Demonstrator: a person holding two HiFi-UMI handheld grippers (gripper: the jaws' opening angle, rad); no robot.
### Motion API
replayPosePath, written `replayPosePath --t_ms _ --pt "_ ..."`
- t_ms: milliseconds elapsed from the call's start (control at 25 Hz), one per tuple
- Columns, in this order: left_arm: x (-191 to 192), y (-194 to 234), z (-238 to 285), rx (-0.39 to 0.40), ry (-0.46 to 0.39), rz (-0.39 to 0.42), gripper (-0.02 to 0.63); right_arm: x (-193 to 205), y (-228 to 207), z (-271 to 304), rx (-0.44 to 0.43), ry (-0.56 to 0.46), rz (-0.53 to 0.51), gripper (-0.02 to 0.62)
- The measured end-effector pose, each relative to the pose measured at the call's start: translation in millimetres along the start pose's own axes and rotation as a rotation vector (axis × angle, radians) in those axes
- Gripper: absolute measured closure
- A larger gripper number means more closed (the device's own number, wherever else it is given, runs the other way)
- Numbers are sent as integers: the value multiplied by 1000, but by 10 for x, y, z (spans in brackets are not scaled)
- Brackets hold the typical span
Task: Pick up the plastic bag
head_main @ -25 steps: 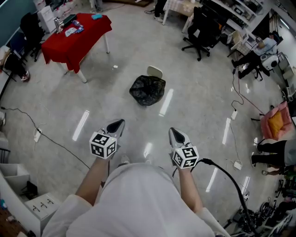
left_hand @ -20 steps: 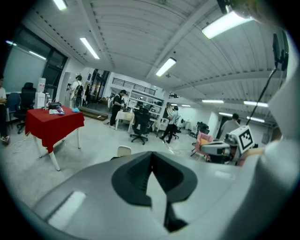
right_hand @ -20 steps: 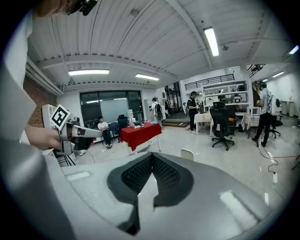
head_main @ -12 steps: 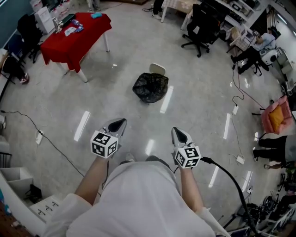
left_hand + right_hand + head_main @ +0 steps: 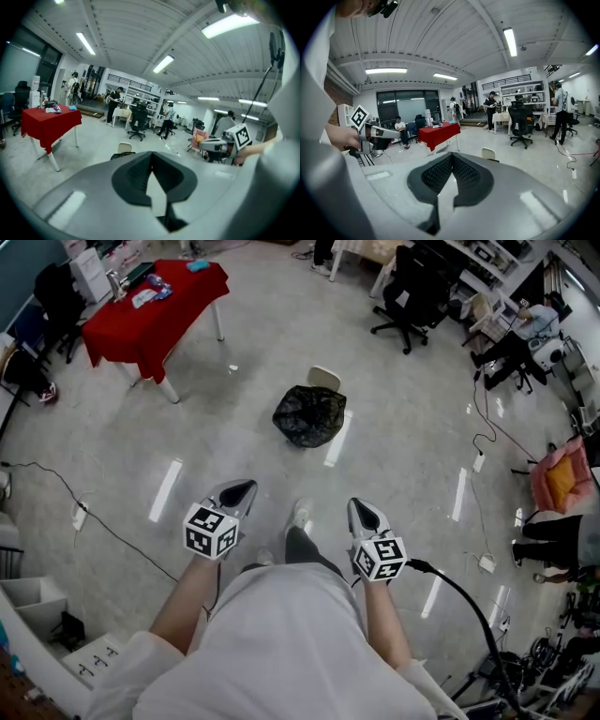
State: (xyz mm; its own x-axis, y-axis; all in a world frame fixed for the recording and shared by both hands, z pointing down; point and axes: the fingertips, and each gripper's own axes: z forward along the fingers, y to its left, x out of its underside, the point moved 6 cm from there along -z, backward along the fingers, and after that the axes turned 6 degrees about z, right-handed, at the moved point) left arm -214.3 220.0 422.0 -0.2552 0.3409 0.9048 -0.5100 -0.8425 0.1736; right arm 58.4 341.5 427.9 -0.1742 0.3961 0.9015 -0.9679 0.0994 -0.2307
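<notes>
The black plastic bag [image 5: 309,415] sits crumpled on the pale grey floor [image 5: 234,442], in the middle of the open space. It lies far ahead of both grippers and well apart from them. Just beyond its far edge stands a small white chair [image 5: 324,378]; whether the two touch I cannot tell. Far to the left of the bag is a table under a red cloth [image 5: 155,306], with a few small items on top. Far to the right, a black office chair [image 5: 412,292] stands before cluttered desks. A pink armchair [image 5: 561,486] is at the right edge, and a thin black cable [image 5: 103,521] trails across the floor on the left.

Near the person, the left gripper [image 5: 239,491] and the right gripper [image 5: 361,512] are held side by side, both pointing toward the bag. The left gripper's fingers are pressed together with nothing between them. The right gripper's fingers are pressed together too, equally empty. A shoe [image 5: 300,514] shows on the floor between the two grippers. In the left gripper view, the bag's dark top peeks just over the closed fingers, below the white chair.
</notes>
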Motion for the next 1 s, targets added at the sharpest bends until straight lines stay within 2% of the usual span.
replayPosePath --t_ms 400,640,1000 --pt "-102 384 419 -17 15 -10 603 -208 -344 585 -2 8 1 594" --pt "-280 656 813 2 37 19 603 -390 -652 1092 -6 26 6 594" --pt "-594 1144 1580 -8 72 -4 603 -615 -1275 1823 -10 97 27 594"
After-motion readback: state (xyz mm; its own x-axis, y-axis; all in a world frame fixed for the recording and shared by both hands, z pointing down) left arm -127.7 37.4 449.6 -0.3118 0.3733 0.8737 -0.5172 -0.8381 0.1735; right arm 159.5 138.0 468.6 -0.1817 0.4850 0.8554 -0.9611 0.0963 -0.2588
